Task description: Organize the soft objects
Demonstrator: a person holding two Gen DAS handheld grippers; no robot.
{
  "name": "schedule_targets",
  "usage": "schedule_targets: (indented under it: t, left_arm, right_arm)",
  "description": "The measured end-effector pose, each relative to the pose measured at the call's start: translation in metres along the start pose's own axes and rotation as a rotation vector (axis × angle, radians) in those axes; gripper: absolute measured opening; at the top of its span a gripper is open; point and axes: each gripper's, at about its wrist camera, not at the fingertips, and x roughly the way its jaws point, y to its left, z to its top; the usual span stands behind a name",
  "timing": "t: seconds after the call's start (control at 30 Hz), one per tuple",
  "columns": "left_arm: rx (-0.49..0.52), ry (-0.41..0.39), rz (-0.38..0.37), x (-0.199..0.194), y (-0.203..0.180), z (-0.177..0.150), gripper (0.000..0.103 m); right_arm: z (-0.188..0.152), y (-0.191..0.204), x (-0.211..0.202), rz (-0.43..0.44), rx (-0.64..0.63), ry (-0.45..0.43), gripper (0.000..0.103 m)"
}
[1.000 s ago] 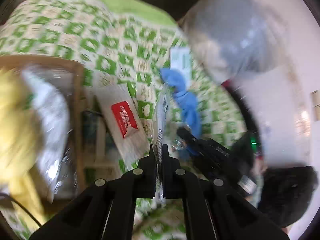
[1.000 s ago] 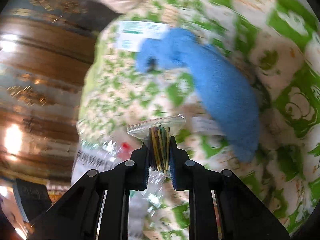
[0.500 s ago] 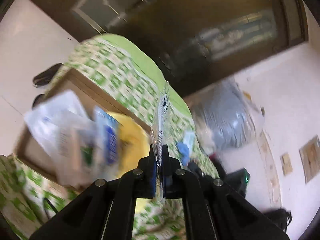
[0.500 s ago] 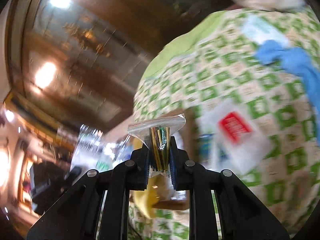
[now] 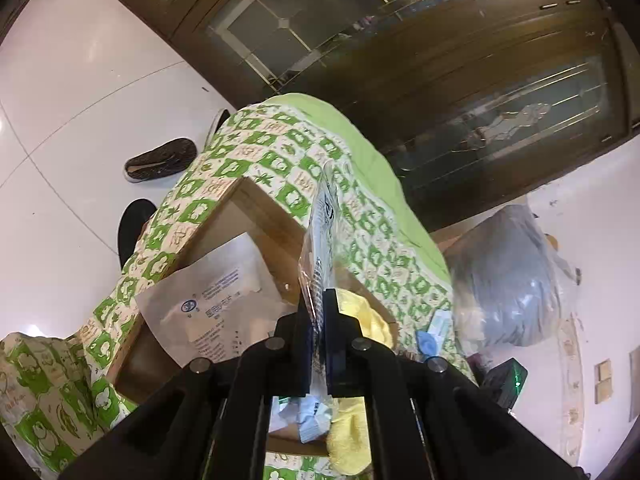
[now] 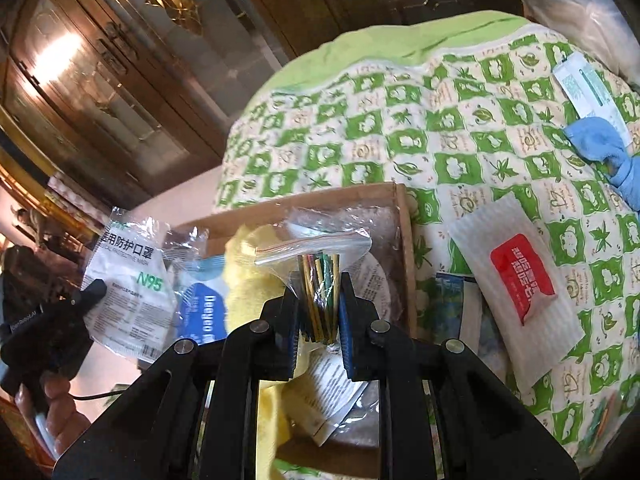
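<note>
My left gripper [image 5: 318, 312] is shut on a clear N95 mask packet [image 5: 322, 236], seen edge-on above the cardboard box [image 5: 264, 216]; the packet also shows in the right wrist view [image 6: 128, 280] with the left gripper [image 6: 90, 292] at its lower left. My right gripper [image 6: 319, 312] is shut on a small zip bag of coloured sticks [image 6: 316, 268], held over the box [image 6: 404, 240]. The box holds a yellow cloth [image 5: 360, 312], a white paper packet [image 5: 216, 304] and other packets. A blue soft toy [image 6: 604, 148] lies on the green checked bedspread [image 6: 400, 120].
A white pouch with a red label [image 6: 520, 296] lies right of the box, and a white-green packet [image 6: 584, 84] lies by the toy. Dark slippers [image 5: 160, 160] sit on the white floor. A grey plastic sack [image 5: 508, 280] stands past the bed, before wooden glass doors [image 5: 440, 60].
Both grippers have swung up and over from the bedspread to above the box, carrying the mask packet and the stick bag. The views have steadied.
</note>
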Motion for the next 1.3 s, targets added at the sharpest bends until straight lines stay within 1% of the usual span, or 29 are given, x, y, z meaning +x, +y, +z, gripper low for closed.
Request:
schedule_targets:
  t: [0.03,0.1,0.13,0.17,0.2,0.23,0.27,0.3,0.33,0.37,0.43,0.53,0.6,0.67,0.73,0.8,0.83,0.9,0.97,1.0,1.07,1.1,1.17,1.2,1.23,1.27,1.3]
  left_arm:
    - [0.01,-0.005,0.041,0.002,-0.001,-0.001,0.004]
    - [0.017,-0.006,0.095,0.006,0.0,-0.003,0.005]
    - [0.015,-0.004,0.106,0.006,0.001,-0.004,0.008]
    - [0.012,-0.003,0.116,0.007,0.002,-0.005,0.015]
    - [0.009,0.003,0.13,0.009,0.003,-0.006,0.031]
    - [0.014,0.021,0.16,0.013,0.004,-0.008,0.049]
    - [0.024,0.027,0.192,0.016,0.004,-0.01,0.054]
    - [0.039,0.029,0.234,0.019,0.003,-0.011,0.056]
    - [0.06,0.026,0.285,0.02,0.002,-0.013,0.056]
    - [0.075,0.016,0.307,0.018,0.001,-0.013,0.056]
    - [0.078,0.002,0.325,0.016,0.002,-0.014,0.056]
    - [0.07,-0.012,0.321,0.01,0.002,-0.015,0.056]
    - [0.089,-0.042,0.324,0.004,-0.003,-0.017,0.056]
    - [0.128,-0.101,0.315,-0.007,-0.013,-0.019,0.056]
    - [0.183,-0.177,0.309,-0.02,-0.024,-0.024,0.056]
    - [0.222,-0.229,0.305,-0.029,-0.033,-0.029,0.056]
    - [0.249,-0.25,0.288,-0.034,-0.04,-0.034,0.056]
    - [0.283,-0.26,0.263,-0.037,-0.051,-0.041,0.057]
    - [0.322,-0.258,0.222,-0.038,-0.065,-0.052,0.057]
    - [0.339,-0.243,0.194,-0.037,-0.072,-0.057,0.06]
    - [0.361,-0.172,0.137,-0.025,-0.093,-0.07,0.062]
    - [0.371,-0.143,0.121,-0.02,-0.101,-0.074,0.062]
    - [0.377,0.002,0.065,0.0,-0.129,-0.083,0.062]
    - [0.372,0.049,0.04,0.005,-0.137,-0.086,0.062]
    - [0.36,0.123,0.003,0.018,-0.151,-0.091,0.062]
    - [0.357,0.172,-0.006,0.027,-0.161,-0.097,0.062]
    - [0.381,0.237,0.002,0.043,-0.178,-0.108,0.062]
  right_arm:
    - [0.0,-0.003,0.003,0.004,0.008,0.006,0.016]
    - [0.002,-0.006,0.01,0.024,0.025,0.02,0.017]
    - [0.001,-0.006,0.01,0.032,0.03,0.023,0.017]
    - [0.002,-0.007,0.012,0.038,0.034,0.029,0.017]
    - [0.002,-0.008,0.012,0.044,0.033,0.026,0.018]
    - [0.003,-0.008,0.011,0.046,0.033,0.021,0.019]
    - [0.002,-0.007,0.009,0.045,0.034,0.018,0.023]
    - [0.001,-0.008,0.007,0.046,0.038,0.018,0.031]
    - [0.001,-0.009,0.006,0.057,0.051,0.015,0.036]
    - [0.0,-0.01,0.002,0.066,0.057,0.014,0.043]
    - [-0.001,-0.011,-0.001,0.067,0.068,0.006,0.043]
    - [-0.001,-0.014,-0.006,0.085,0.078,-0.005,0.043]
    - [-0.001,-0.015,-0.012,0.1,0.085,-0.023,0.043]
    - [0.0,-0.017,-0.022,0.11,0.079,-0.054,0.043]
    - [0.003,-0.022,-0.034,0.109,0.079,-0.091,0.043]
    - [0.008,-0.035,-0.05,0.112,0.122,-0.135,0.043]
    - [0.011,-0.048,-0.062,0.108,0.165,-0.163,0.043]
    - [0.013,-0.072,-0.075,0.106,0.235,-0.191,0.043]
    - [0.01,-0.102,-0.088,0.089,0.321,-0.204,0.043]
    - [0.007,-0.117,-0.092,0.063,0.363,-0.203,0.043]
    - [0.003,-0.14,-0.096,0.035,0.423,-0.186,0.043]
    - [-0.002,-0.151,-0.097,0.033,0.456,-0.176,0.043]
    - [-0.012,-0.175,-0.098,0.068,0.569,-0.177,0.043]
    - [-0.019,-0.186,-0.099,0.088,0.64,-0.185,0.043]
    - [-0.022,-0.191,-0.1,0.094,0.673,-0.189,0.043]
    - [-0.026,-0.197,-0.101,0.089,0.708,-0.194,0.043]
    - [-0.028,-0.2,-0.101,0.081,0.723,-0.197,0.043]
